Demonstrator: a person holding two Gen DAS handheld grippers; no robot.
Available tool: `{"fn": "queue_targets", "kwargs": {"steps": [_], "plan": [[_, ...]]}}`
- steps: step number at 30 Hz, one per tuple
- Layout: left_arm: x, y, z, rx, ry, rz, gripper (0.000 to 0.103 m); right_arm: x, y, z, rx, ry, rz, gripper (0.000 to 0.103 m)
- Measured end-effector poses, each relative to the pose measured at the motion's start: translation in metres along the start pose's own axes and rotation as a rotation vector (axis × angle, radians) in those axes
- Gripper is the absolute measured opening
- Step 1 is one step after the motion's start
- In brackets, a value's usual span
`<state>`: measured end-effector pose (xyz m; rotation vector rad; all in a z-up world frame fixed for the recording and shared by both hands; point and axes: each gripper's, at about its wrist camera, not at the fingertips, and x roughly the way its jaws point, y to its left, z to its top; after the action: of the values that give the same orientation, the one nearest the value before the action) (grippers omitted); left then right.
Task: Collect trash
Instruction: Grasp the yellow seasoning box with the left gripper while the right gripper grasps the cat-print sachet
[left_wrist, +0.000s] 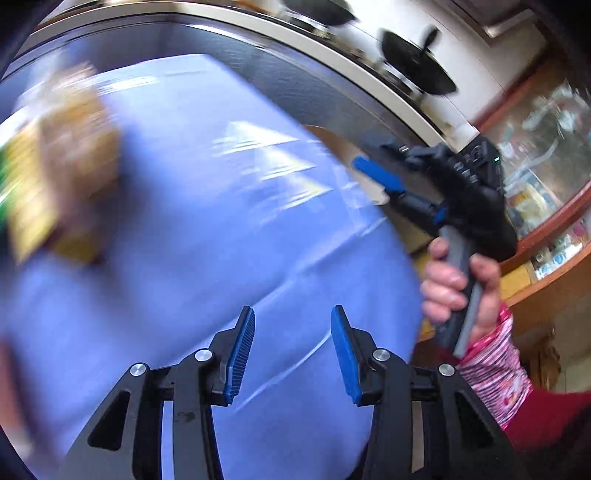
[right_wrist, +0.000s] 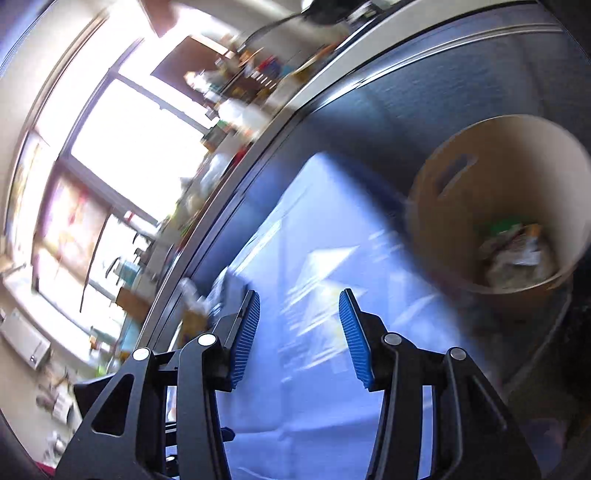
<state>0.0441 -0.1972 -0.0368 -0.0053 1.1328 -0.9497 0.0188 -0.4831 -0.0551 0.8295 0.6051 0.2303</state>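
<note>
Both our left gripper (left_wrist: 291, 354) and right gripper (right_wrist: 299, 338) hung wide open and empty over the blue-covered tabletop (left_wrist: 207, 229), where blurred yellowish trash (left_wrist: 55, 184), seemingly light and crushable, invited an edge pinch.

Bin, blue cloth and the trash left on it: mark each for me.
Bin (right_wrist: 432, 218): right wrist view, on its outer wall below the handle slot.
Blue cloth (left_wrist: 192, 229): left wrist view, on a bare stretch mid-cloth.
Trash (left_wrist: 55, 177): left wrist view, on the blurred yellowish packet's middle.
</note>
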Motion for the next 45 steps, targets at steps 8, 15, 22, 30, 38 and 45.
{"fn": "queue_targets", "kwargs": {"steps": [8, 15, 22, 30, 38, 45], "plan": [[-0.097, 0.086, -0.063, -0.28, -0.186, 0.068, 0.042, 0.095, 0.111, -0.046, -0.25, 0.17, 0.015, 0.045], [-0.128, 0.106, -0.049, -0.321, -0.273, -0.017, 0.042, 0.143, 0.13, -0.056, -0.268, 0.199, -0.059, 0.001], [-0.097, 0.094, 0.018, -0.301, -0.267, 0.0, 0.058, 0.095, 0.119, -0.065, -0.224, 0.144, -0.04, 0.001], [-0.041, 0.083, 0.059, -0.303, -0.179, 0.144, 0.051, 0.022, 0.088, -0.082, -0.175, 0.052, -0.067, 0.001], [-0.05, 0.082, 0.033, -0.346, -0.169, 0.182, 0.023, 0.019, 0.078, -0.1, -0.108, 0.072, -0.03, 0.001], [-0.08, 0.081, -0.036, -0.305, -0.126, 0.145, 0.023, 0.022, 0.089, -0.114, -0.12, 0.102, 0.0, 0.001]]}}
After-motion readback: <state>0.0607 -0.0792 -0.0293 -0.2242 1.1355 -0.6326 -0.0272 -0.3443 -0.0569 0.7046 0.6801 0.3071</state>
